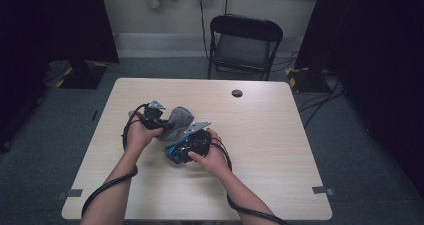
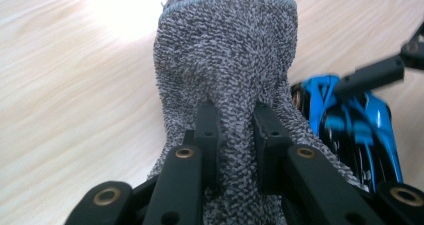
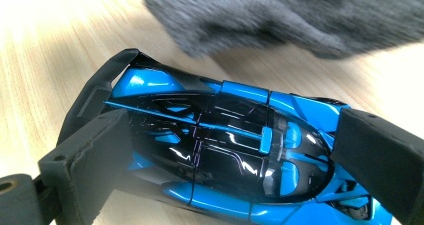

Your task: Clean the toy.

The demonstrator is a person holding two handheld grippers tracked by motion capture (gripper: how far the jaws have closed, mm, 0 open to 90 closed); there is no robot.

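High view overhead, 2 close views, shared table (image 1: 250, 135)

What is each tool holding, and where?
The left tool pinches a bunched fold of the grey cloth. The right tool clamps the blue toy car by its ends.

The grey cloth (image 2: 225, 50) looks soft and fuzzy, like a towel with lots of tiny loops, and its top edge is stitched flat. The toy car (image 3: 225, 155) is hard blue and black plastic, so smooth and shiny that light glints on it. The table (image 1: 280, 135) is pale wood with thin lines in it and looks smooth, and the black fingers (image 2: 207, 130) of the left gripper (image 2: 235, 130) are dull plastic with little brass-coloured metal pins.
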